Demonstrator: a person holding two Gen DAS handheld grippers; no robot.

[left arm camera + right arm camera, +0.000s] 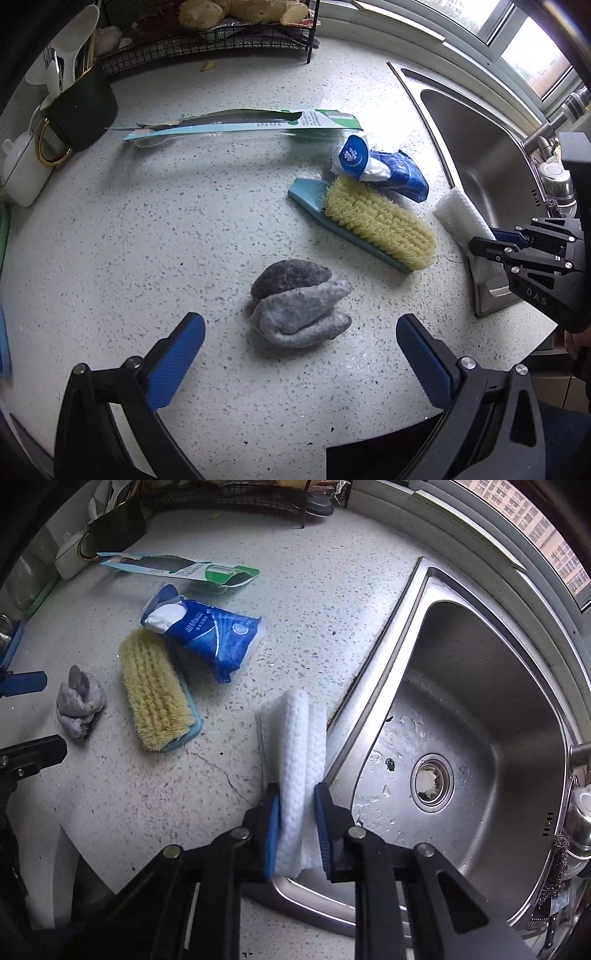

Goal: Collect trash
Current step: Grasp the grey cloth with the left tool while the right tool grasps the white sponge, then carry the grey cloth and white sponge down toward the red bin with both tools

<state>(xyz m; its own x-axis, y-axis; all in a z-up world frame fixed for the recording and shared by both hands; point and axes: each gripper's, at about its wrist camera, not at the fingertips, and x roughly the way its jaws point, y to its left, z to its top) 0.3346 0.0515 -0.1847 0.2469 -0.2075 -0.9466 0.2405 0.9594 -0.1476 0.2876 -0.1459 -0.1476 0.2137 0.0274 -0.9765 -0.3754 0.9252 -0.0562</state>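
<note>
Left wrist view: left gripper (300, 356) spread wide, empty, above crumpled grey rag (299, 306) on speckled counter (166, 229). Right wrist view: right gripper (297, 830) clamped on folded white wipe (295, 738) at sink (498, 686) edge.

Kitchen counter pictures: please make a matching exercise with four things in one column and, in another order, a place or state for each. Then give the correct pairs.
Things
1. white cloth
2. grey rag
3. scrub brush
4. left gripper

Places or states
A. bristles up, beside the blue packet
B. open, above the counter
C. pinched in the right gripper at the sink edge
D. crumpled, lying free on the counter

Pairs: 1-C, 2-D, 3-A, 4-B
</note>
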